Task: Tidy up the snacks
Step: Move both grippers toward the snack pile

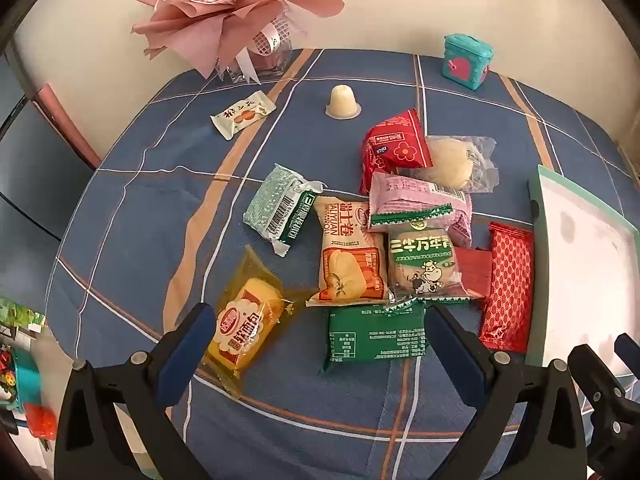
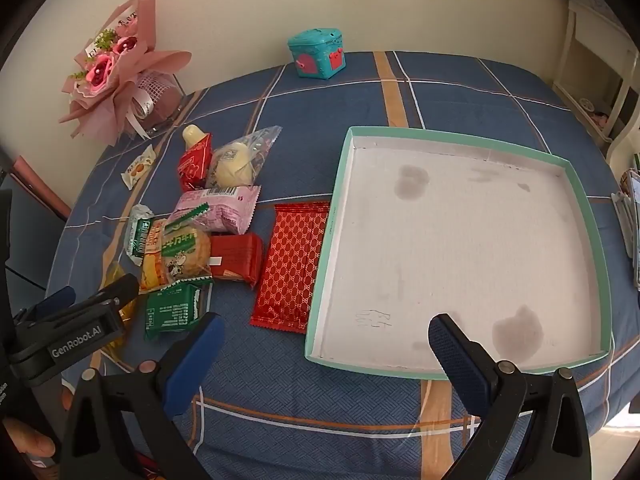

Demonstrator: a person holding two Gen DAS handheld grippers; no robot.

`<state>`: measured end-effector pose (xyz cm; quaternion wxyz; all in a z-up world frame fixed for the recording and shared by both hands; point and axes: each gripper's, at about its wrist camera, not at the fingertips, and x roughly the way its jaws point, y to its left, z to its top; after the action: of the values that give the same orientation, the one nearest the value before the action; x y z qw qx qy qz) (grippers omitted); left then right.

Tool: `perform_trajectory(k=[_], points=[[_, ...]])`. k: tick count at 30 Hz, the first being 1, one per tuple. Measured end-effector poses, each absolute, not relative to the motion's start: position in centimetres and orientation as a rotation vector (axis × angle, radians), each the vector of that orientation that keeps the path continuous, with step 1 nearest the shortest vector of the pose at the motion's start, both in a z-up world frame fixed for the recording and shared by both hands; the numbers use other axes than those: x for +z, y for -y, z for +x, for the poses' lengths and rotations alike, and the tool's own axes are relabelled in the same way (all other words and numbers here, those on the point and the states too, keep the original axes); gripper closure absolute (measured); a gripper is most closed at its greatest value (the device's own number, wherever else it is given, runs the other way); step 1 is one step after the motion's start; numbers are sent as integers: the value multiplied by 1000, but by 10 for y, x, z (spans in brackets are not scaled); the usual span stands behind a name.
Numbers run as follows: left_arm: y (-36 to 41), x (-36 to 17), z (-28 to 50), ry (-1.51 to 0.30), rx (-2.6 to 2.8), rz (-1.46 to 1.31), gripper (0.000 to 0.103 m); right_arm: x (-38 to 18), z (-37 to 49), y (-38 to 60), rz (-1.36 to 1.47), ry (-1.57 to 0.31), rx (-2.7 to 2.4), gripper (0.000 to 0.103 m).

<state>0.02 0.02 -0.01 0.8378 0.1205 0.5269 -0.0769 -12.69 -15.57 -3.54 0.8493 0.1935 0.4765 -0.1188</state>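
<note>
The left gripper (image 1: pixel 316 340) stands with its blue-padded jaws wide apart and nothing between them, tilted steeply down over the near edge of the snack pile; just ahead of its gap lies the flat dark-green foil packet (image 1: pixel 376 334), its long axis running across the jaws, while the yellow cellophane-wrapped soft bread (image 1: pixel 244 328) sits touching the inner side of the left finger, its length slanting away and to the right. The right gripper (image 2: pixel 326 340) is likewise fully parted and empty, pitched down over the near corner of the shallow mint-rimmed white cardboard tray (image 2: pixel 592 216), which holds no snacks yet; the long red patterned foil wrapper (image 2: pixel 292 268) lies just beside the tray's left wall, its length parallel to that wall, ahead and left of the right gripper's left finger. By my reading the left hand is nearer the pile, the right nearer the red wrapper and tray; all rests on the blue plaid tablecloth (image 2: pixel 320 400).
</note>
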Motion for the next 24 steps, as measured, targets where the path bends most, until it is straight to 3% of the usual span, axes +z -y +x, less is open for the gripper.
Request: perform_trajectory(k=[24], points=[[1,-4,-1,-1120,-227,169,0,-35,-127,156,407,-1005,-251,0]])
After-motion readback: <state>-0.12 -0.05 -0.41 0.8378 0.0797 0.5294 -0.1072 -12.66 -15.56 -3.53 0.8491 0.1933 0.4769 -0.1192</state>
